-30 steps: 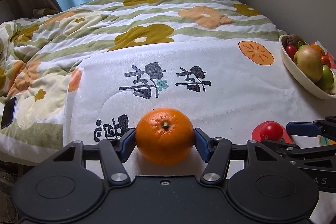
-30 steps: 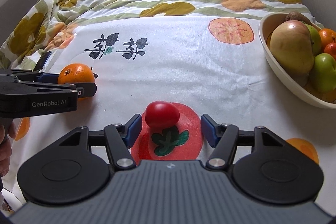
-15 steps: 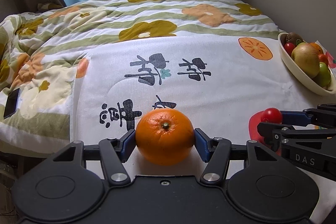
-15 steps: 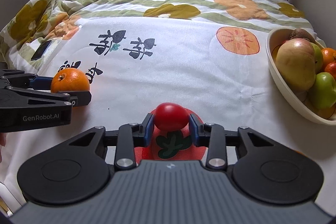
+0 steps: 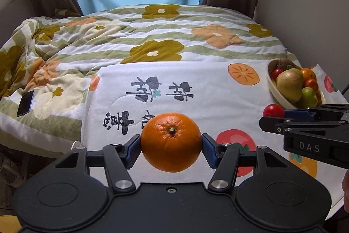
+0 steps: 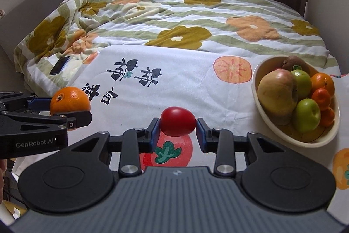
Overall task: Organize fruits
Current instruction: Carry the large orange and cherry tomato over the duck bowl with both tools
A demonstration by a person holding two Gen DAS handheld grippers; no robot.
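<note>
Holding an orange [image 5: 171, 142], the left gripper [image 5: 171, 145] hangs above the printed cloth [image 5: 218, 99]; the right gripper [image 6: 177, 127] pinches a tomato [image 6: 177, 121] near the bowl [image 6: 256, 102]. The smooth tomato could slip out, or a drop onto the piled fruit might knock some out.

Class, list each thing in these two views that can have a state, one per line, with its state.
left gripper: shut on the orange, off the cloth
orange: held, stem end facing the camera
right gripper: shut on the red tomato
red tomato: held, off the cloth
bowl: upright, piled with fruit
phone: lying flat on the quilt, screen dark
</note>
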